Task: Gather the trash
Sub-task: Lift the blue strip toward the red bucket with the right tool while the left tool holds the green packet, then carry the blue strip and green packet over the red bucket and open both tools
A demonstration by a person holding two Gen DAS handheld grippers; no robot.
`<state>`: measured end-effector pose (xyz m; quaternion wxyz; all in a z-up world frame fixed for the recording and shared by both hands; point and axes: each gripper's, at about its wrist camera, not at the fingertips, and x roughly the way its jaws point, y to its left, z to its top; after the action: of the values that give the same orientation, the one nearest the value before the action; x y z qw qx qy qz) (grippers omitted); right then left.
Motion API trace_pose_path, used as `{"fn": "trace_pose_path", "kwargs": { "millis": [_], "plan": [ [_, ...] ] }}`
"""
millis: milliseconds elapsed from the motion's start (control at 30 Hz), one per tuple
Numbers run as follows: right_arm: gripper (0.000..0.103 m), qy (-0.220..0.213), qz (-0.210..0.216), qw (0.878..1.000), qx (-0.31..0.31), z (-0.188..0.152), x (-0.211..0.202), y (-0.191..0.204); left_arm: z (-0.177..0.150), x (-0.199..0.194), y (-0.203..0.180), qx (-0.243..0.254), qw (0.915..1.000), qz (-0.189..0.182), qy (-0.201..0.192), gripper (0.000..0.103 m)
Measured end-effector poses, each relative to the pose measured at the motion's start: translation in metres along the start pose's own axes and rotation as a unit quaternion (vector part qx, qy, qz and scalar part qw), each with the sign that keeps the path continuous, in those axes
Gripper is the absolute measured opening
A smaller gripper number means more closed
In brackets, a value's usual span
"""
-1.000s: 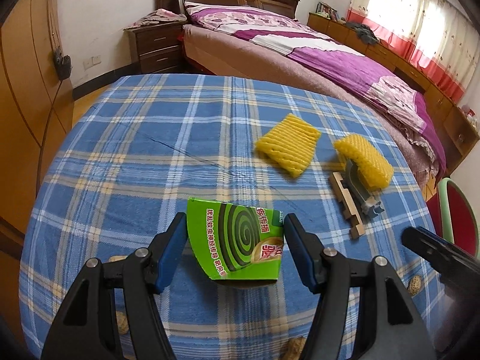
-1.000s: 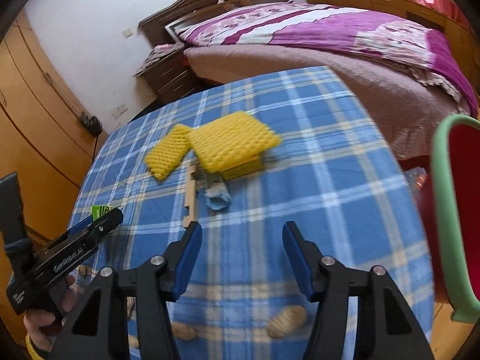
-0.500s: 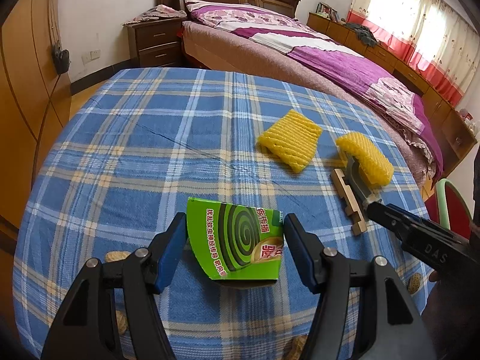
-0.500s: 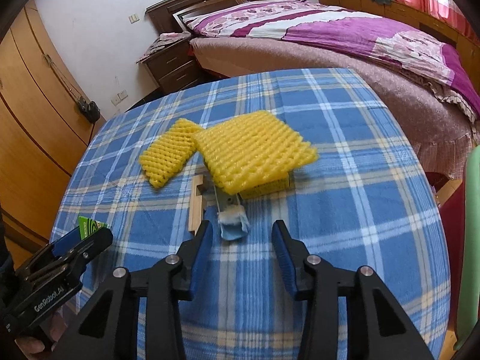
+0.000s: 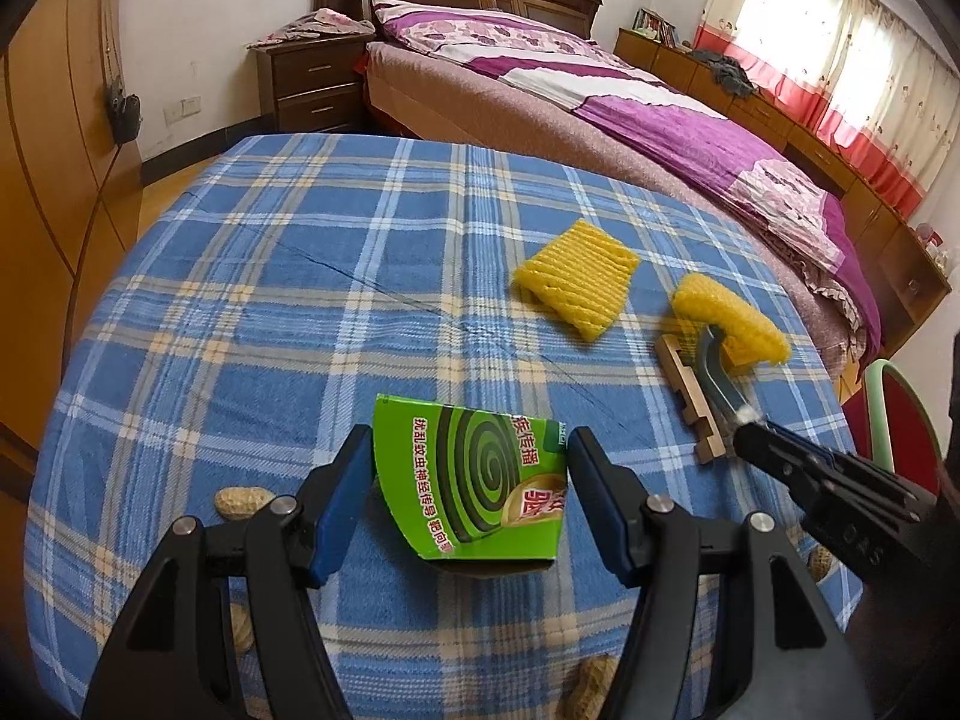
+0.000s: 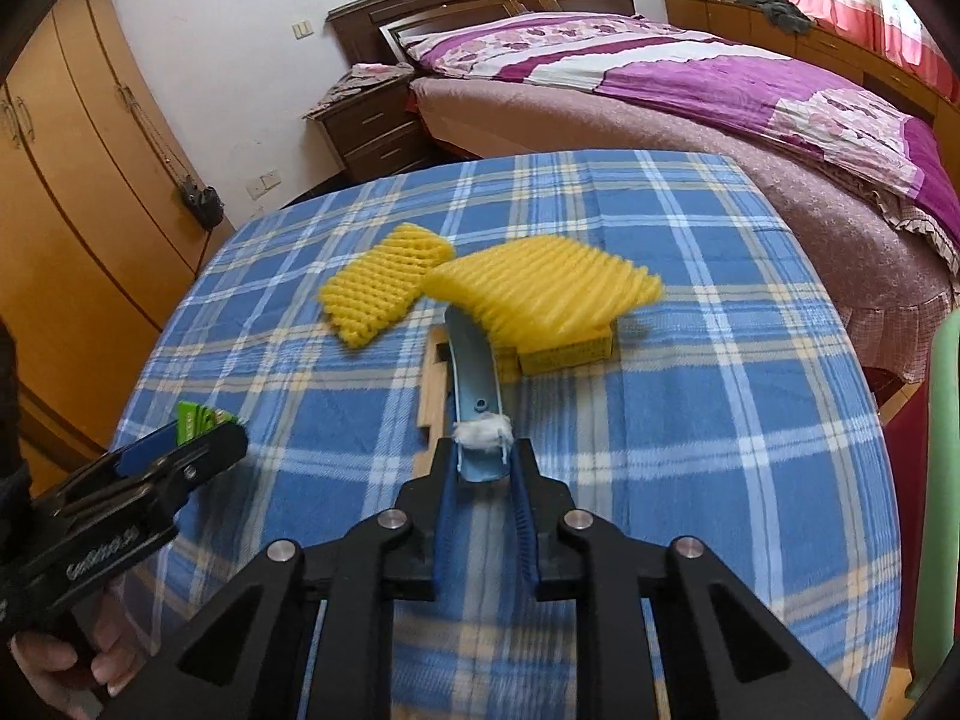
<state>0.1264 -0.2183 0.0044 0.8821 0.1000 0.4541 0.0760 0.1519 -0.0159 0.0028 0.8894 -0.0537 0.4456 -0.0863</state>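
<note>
Right wrist: blue plastic strip (image 6: 477,396) pinched between right hand-held gripper (image 6: 483,468).

blue plaid tablecloth (image 5: 252,312), green box (image 5: 474,480) w/ dark spiral, yellow foam nets (image 5: 576,276), purple bedding (image 5: 690,114)

Green mosquito-coil box (image 5: 474,480), torn, tilted between fingers; two yellow foam nets (image 6: 381,294) (image 6: 540,294) on the tabletop; curved blue strip (image 6: 477,396) with a white tuft.
</note>
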Motion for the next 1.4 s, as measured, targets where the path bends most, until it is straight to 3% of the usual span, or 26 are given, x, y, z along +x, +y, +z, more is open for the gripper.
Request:
{"fn": "trace_pose_path", "kwargs": {
  "millis": [467,933,1400],
  "plan": [
    [0.020,-0.022,0.019,0.999,0.046,-0.037,-0.051,-0.016,-0.007,-0.020,-0.010,0.010,0.9998,-0.015,-0.009,0.066],
    [0.020,-0.094,-0.023,0.988,0.119,-0.068,-0.124,-0.067,-0.015,-0.035,-0.057,0.048,0.9969,-0.062,-0.001,0.066],
    [0.020,-0.154,-0.074,0.966,0.194,-0.093,-0.180,-0.133,-0.024,-0.044,-0.122,0.106,0.9881,-0.110,0.018,0.066]
  ]
}}
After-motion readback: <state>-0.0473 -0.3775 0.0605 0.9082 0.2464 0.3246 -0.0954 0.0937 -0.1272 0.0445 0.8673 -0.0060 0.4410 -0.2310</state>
